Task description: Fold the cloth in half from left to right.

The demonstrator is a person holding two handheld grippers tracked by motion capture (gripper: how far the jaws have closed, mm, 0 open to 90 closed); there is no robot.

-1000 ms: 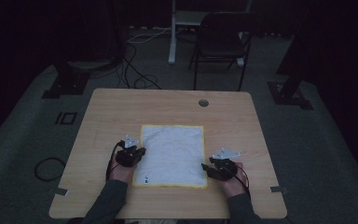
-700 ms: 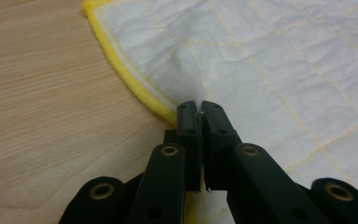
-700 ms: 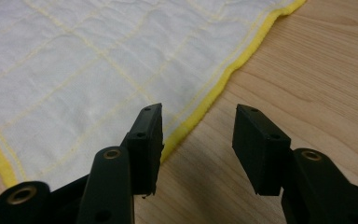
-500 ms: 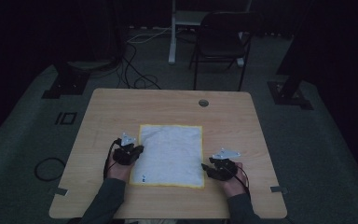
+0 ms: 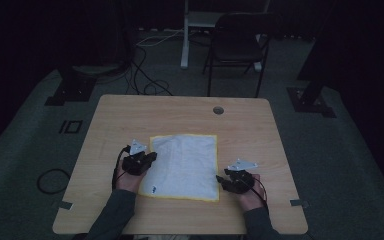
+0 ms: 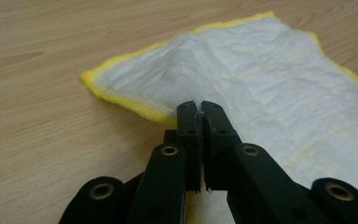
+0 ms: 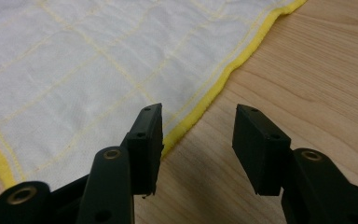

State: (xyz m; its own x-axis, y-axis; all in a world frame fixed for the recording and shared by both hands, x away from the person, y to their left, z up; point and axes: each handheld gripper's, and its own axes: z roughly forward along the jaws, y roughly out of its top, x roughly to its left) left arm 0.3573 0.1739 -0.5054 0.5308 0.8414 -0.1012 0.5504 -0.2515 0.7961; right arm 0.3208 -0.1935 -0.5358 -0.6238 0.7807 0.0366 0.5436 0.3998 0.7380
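A white quilted cloth [image 5: 185, 162] with a yellow hem lies flat in the middle of the wooden table [image 5: 125, 115]. My left gripper [image 5: 151, 157] is at the cloth's left edge. In the left gripper view the gripper [image 6: 200, 106] is shut on the hem and has pinched a small ridge into the cloth [image 6: 261, 70]. My right gripper [image 5: 221, 180] rests near the cloth's front right corner. In the right gripper view that gripper [image 7: 198, 123] stands open, with the yellow hem of the cloth [image 7: 74, 60] running between the fingers, untouched.
A round cable hole [image 5: 218, 110] sits near the table's far edge. Beyond the table stand a dark chair [image 5: 237, 45] and a white post [image 5: 185, 35], with cables [image 5: 145, 75] on the dim floor. Bare wood surrounds the cloth.
My left gripper has shifted slightly with the cloth's left edge held in it, which nudged that edge. The right gripper has stayed put.
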